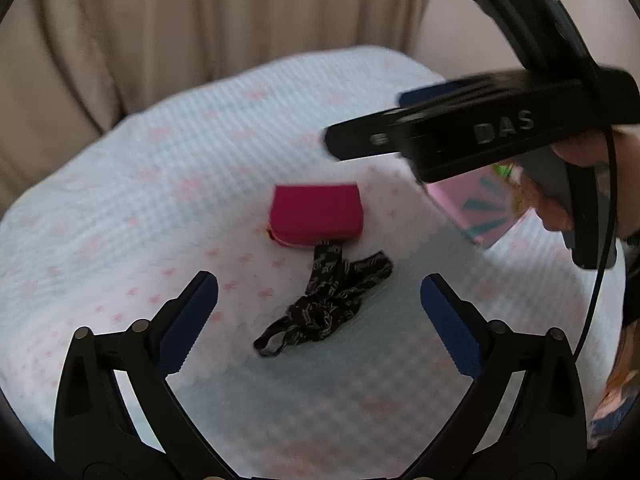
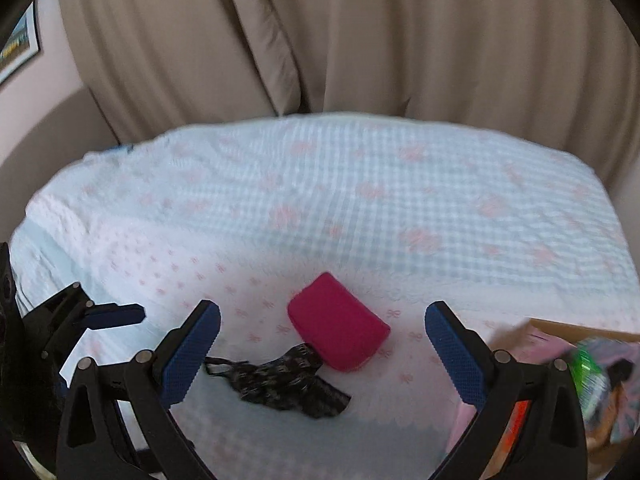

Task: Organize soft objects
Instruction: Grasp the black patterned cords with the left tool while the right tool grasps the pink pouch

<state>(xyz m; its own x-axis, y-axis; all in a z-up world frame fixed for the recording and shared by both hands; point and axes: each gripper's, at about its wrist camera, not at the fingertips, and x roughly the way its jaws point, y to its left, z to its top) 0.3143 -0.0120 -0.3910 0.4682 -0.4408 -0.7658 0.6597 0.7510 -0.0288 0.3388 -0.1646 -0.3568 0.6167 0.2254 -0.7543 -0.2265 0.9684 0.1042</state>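
Both grippers spread, empty, above the bed.
Left gripper (image 1: pixel 319 312) over tangled black patterned strap (image 1: pixel 325 305), touching magenta soft pouch (image 1: pixel 316 216) on its far side; right gripper (image 2: pixel 322 346) hovers near. Risk: loops snag, dragging the pouch.

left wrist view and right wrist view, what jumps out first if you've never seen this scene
The bright magenta pouch stands out first, lying mid-bed on the pale blue-and-white bedspread. Just in front of it, touching its near edge, lies a crumpled black patterned strap. Both tools hang open over the bed: the left tool frames the strap, and the right tool frames the pouch, with beige curtains behind.
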